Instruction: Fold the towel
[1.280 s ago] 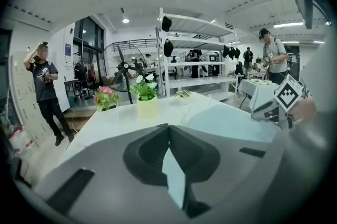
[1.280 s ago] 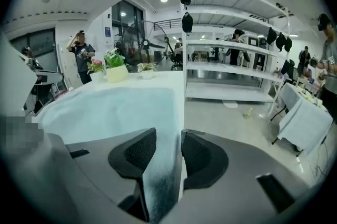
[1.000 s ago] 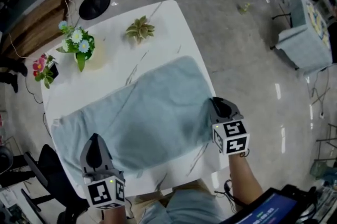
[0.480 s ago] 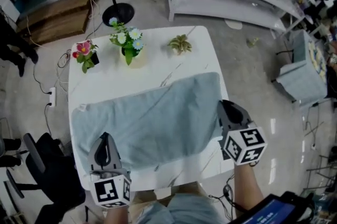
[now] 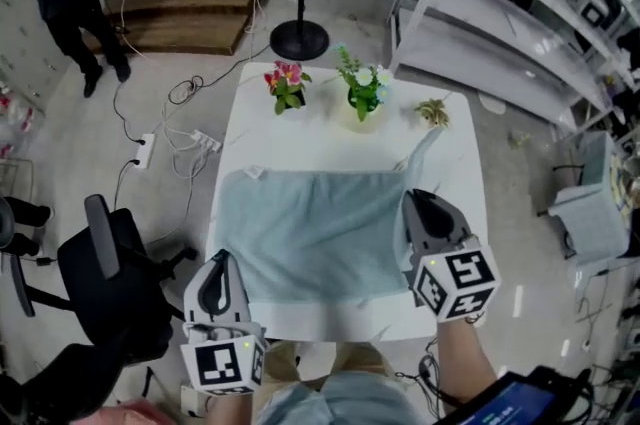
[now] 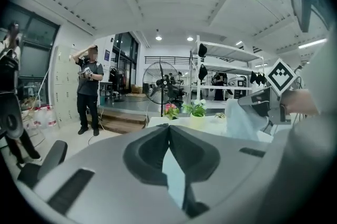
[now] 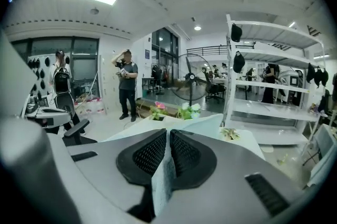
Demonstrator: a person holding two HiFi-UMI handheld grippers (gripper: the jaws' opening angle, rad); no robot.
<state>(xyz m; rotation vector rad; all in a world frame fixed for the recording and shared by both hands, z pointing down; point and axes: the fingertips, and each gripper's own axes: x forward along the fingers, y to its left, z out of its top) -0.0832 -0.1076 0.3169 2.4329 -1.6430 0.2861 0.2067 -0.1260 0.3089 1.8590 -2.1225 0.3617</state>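
White table (image 5: 300, 145): towel (image 5: 310, 233), three potted plants (image 5: 362, 93) beyond.

The towel (image 5: 310, 233) is a plain pale blue-grey. Under it the table (image 5: 330, 138) is white with faint grey veins. Along the table's far edge, a pink-flowered plant (image 5: 287, 81) with green leaves stands at eleven o'clock. A white-flowered plant (image 5: 362, 85) in green foliage stands at twelve, and a small tan-green plant (image 5: 433, 111) at one. The left gripper (image 5: 220, 261) at seven o'clock and the right gripper (image 5: 412, 201) at five are grey. Each carries a cube of black-and-white square markers. The right gripper's pads (image 7: 150, 154) are black with a fine dotted mesh. The fan stand (image 5: 298, 39) beyond twelve and the chair (image 5: 110, 263) at nine are black.
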